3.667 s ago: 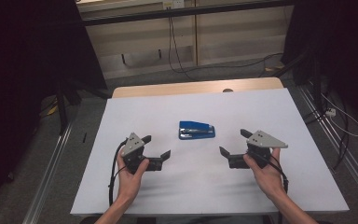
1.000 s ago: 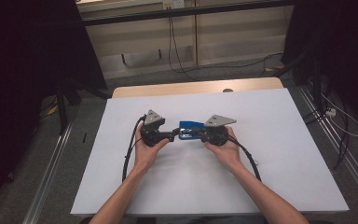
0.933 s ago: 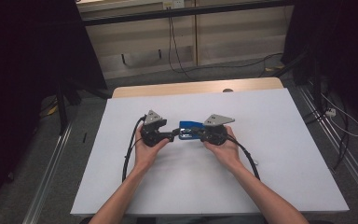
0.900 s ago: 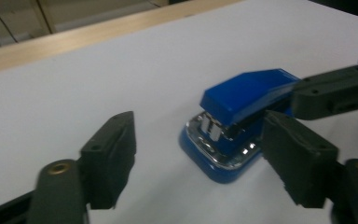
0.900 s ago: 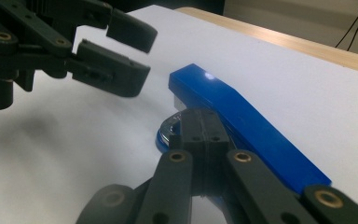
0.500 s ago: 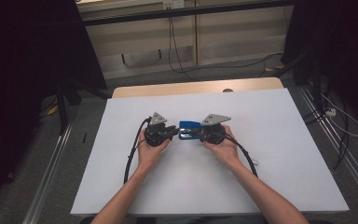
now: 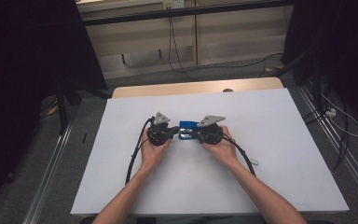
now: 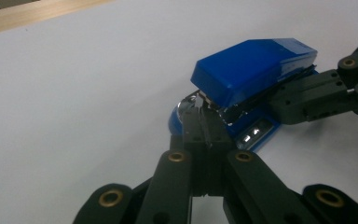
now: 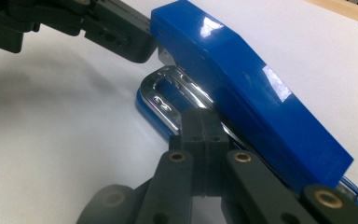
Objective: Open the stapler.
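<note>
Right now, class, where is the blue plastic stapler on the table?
In the high view, the blue plastic stapler lies mid-table on the white sheet, between the left gripper and right gripper.

Bare forearms extend from the lower edge, no sleeves visible. Each hand carries a black tool: the left tool [image 7: 171, 131] and right tool [image 7: 195, 134] have grey three-cornered top plates, brass-coloured pivot pins on jointed black links, and trailing black cables.
</note>
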Available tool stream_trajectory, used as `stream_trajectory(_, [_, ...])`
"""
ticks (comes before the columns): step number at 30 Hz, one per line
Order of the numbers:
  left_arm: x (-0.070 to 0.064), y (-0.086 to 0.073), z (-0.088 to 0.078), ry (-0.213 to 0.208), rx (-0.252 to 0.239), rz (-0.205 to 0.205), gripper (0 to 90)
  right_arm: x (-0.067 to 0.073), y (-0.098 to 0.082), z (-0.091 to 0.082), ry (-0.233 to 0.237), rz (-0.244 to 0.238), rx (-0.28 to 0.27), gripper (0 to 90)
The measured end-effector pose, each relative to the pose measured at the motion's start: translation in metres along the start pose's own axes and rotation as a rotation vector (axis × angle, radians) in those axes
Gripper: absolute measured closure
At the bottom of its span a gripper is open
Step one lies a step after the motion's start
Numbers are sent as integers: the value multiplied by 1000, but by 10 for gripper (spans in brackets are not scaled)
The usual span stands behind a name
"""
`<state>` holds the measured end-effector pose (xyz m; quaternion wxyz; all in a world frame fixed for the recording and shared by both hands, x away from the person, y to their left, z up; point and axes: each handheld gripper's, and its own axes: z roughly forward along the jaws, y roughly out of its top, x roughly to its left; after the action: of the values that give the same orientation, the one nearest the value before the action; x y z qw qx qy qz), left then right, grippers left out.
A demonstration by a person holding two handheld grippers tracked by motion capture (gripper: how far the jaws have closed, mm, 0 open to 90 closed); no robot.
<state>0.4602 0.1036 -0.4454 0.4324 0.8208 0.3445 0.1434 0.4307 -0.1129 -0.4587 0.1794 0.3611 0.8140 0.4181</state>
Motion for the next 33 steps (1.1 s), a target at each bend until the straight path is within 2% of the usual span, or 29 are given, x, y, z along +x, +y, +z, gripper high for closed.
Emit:
stream_trajectory(4, [1,0,5,-4,-15,-33,900,0,0,0,-4,-4,0,900])
stream_trajectory(7, [2,2,4,-10,-18,-26,900,0,0,0,-5,-1,1,900])
stream_trajectory(9, [2,3,4,-13,-21,-38,900,-1,0,0,-6,8,1,900])
stream_trajectory(12, [2,4,3,-4,-3,-3,900,-1,0,1,-6,8,1,900])
stream_trajectory(18, [1,5,1,-20,-11,-4,900,-1,0,1,-6,8,1,900])
stream_trajectory(23, [-1,6,0,-16,-22,4,900,0,0,1,-11,4,1,900])
stream_trajectory(29, [-1,7,-1,-20,-33,-8,900,-1,0,1,-8,4,0,900])
stream_trajectory(33, [-1,7,-2,-25,-43,-15,900,1,1,1,-4,-16,2,900])
